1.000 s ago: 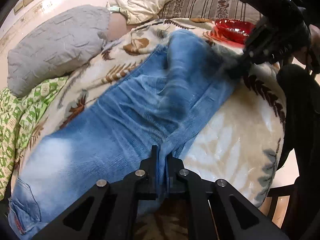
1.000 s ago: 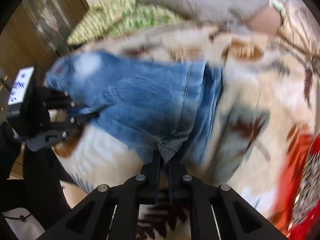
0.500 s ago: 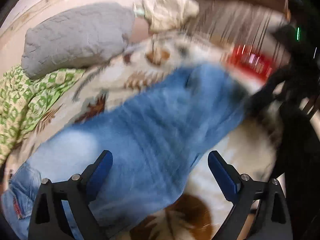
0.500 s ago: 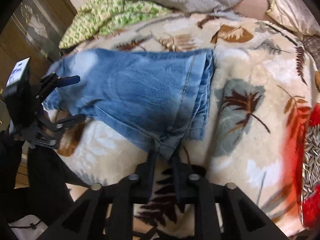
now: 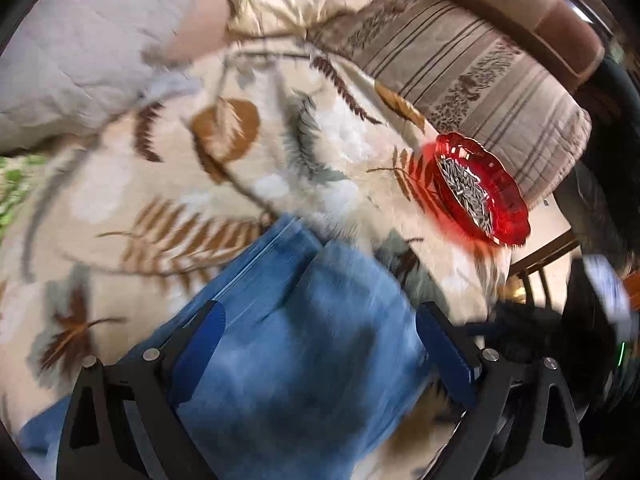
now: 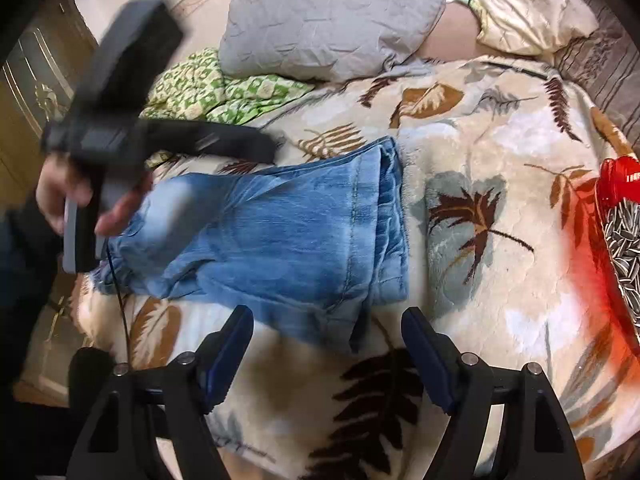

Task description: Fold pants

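Note:
The blue jeans (image 6: 288,232) lie folded across on the leaf-patterned blanket (image 6: 500,152), with the doubled hems stacked at their right end. My right gripper (image 6: 328,340) hovers at the near edge with its jaws opening. A corner of the denim lies between the blue pads (image 6: 232,340), which do not touch it. My left gripper (image 5: 320,332) stands wide open above the jeans (image 5: 304,380) and holds nothing; its view is blurred. A person's hand (image 6: 52,196) carries that gripper over the left end of the jeans.
A red bowl (image 5: 480,192) of sunflower seeds sits on the blanket to the right of the jeans. A grey pillow (image 6: 328,20), a cream pillow (image 6: 528,4) and a green patterned cloth (image 6: 208,88) lie at the far side. A striped cushion (image 5: 480,64) stands behind the bowl.
Both grippers were shut on the jeans' edge and have let go and opened. The left one has swung across toward the bowl side. The jeans now lie flat and folded.

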`<action>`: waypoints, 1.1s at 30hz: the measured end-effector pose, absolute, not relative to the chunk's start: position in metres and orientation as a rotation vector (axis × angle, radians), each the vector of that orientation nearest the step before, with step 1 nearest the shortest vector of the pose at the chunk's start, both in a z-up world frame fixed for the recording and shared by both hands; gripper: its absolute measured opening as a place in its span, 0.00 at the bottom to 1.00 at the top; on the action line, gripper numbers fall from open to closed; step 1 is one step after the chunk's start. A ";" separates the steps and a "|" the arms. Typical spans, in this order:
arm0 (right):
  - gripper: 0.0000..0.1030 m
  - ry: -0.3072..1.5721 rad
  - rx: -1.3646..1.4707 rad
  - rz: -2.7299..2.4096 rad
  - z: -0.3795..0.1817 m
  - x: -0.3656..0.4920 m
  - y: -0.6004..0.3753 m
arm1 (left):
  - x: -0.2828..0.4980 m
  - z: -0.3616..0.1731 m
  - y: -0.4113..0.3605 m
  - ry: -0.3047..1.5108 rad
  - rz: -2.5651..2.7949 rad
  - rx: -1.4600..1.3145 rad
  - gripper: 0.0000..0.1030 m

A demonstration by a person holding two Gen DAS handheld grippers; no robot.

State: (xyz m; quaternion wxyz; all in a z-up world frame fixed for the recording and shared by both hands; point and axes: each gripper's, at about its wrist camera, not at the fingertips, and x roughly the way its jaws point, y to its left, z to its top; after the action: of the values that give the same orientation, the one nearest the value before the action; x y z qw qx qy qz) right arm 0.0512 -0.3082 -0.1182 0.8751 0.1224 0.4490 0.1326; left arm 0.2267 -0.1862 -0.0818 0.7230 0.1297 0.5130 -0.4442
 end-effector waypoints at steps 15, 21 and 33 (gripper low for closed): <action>0.18 0.884 0.142 0.199 -0.125 0.047 -0.293 | 0.232 -0.110 -0.224 1.289 -0.917 0.366 0.03; 0.09 0.734 0.091 0.176 -0.085 0.055 -0.297 | 0.243 -0.028 -0.205 1.093 -0.881 0.281 0.03; 0.08 0.944 0.281 0.157 -0.134 0.064 -0.331 | 0.260 -0.149 -0.232 1.320 -0.721 0.431 0.04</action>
State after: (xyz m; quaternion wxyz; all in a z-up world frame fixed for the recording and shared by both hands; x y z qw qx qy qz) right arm 0.0640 -0.3307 -0.1335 0.8783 0.1350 0.4525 0.0751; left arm 0.2598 -0.2320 -0.1495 0.7095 0.1941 0.5946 -0.3246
